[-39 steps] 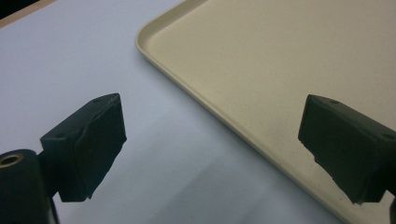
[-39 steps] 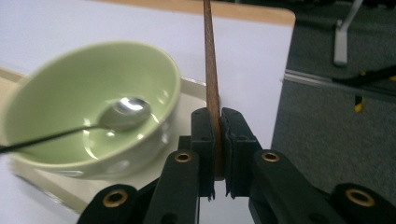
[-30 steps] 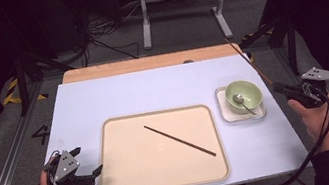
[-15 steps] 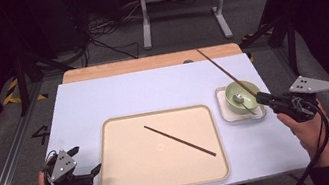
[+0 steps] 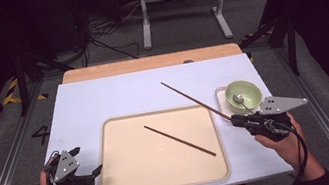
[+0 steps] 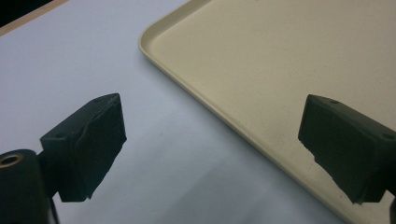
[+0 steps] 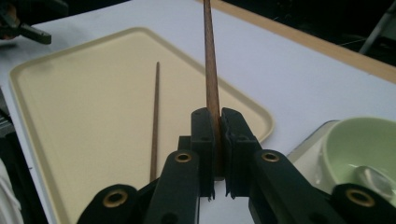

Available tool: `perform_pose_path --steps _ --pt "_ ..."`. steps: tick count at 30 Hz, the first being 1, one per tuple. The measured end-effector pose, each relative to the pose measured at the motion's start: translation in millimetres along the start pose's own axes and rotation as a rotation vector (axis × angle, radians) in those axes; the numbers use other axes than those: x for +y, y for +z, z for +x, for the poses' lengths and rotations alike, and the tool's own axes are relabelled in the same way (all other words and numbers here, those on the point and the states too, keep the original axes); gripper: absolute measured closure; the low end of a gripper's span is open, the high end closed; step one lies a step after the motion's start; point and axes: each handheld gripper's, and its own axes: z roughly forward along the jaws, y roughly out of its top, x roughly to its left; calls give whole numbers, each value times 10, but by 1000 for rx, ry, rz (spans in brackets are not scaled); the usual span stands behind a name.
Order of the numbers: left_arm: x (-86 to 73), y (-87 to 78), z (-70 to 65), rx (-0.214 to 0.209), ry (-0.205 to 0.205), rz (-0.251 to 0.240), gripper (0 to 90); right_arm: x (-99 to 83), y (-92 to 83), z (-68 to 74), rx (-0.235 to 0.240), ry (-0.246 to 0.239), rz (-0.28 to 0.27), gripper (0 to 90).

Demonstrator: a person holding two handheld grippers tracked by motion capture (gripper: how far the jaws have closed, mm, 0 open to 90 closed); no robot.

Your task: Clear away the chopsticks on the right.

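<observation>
The right tool [image 5: 234,120] pinches a thin brown wooden chopstick [image 5: 194,98] by one end, the stick slanting toward eleven o'clock above the white surface [image 5: 103,100]. Its matching brown chopstick [image 5: 179,140] already lies at the centre of the cream plastic tray [image 5: 116,181], so one placement appears left. At eight o'clock, the left tool [image 5: 90,173] rests spread and empty beside the tray's edge.

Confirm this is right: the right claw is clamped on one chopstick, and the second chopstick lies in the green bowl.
Not quite. The right claw is clamped on one chopstick, but the second chopstick lies on the beige tray, as the high view shows. The green bowl holds a spoon.
</observation>
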Motion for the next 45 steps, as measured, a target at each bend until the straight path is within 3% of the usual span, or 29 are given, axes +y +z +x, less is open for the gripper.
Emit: perform_pose_path --steps 14,31,45 --pt "2 12 -2 -2 6 4 83 -177 517 165 50 -78 152 848" --pt "-1 12 -9 -4 10 10 84 -345 808 254 123 -96 261 846" --pt "-6 15 -13 -6 12 17 83 -385 866 251 131 -81 293 833"
